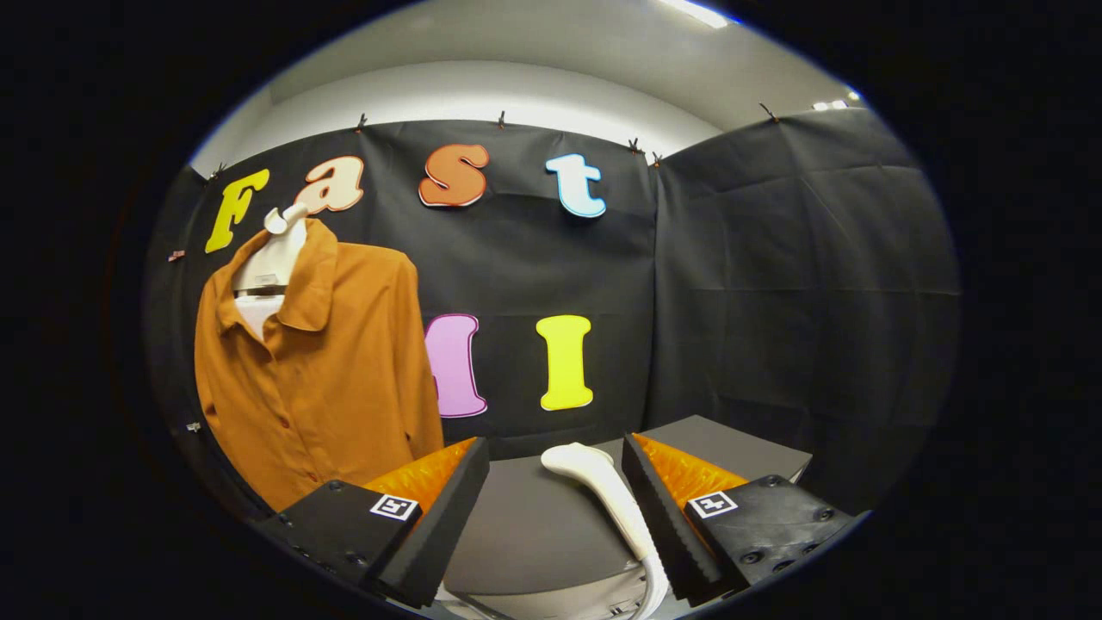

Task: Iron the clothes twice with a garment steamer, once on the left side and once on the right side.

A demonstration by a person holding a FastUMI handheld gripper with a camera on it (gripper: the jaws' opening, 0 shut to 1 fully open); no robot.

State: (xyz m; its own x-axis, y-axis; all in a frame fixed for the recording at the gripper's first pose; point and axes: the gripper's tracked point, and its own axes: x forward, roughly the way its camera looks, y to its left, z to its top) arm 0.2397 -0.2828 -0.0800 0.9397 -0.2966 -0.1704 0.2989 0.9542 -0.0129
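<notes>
Tongs (pixel 555 491) spread wide, gripping nothing, pointed level across the worktop (pixel 534 525) toward the booth's black wall. Two fingers (pixel 448 508) angled outward from each other, ribbed inner faces turned to the gap, a square marker on each finger's base.

Steamer (pixel 607 495) lying on the worktop inside that gap, closer to the right finger: white, curved, rounded head near the fingertips and pointing away, handle running back along the right finger's inner face, perhaps just touching it, hard to tell. Hose trailing off the handle's lower end, down past the near worktop edge. Left finger well clear of the steamer.

Shirt (pixel 323 370) hanging beyond the left finger, against the wall: orange, collared, buttoned down the front, on a white hanger (pixel 274 250) with its hook above the collar. Lower hem hidden behind the left finger's base. Shirt well apart from the steamer, off to its left and higher.

Dark box (pixel 732 448) sitting on the worktop's far right, behind the right finger. Ceiling lights glaring above the wall.
</notes>
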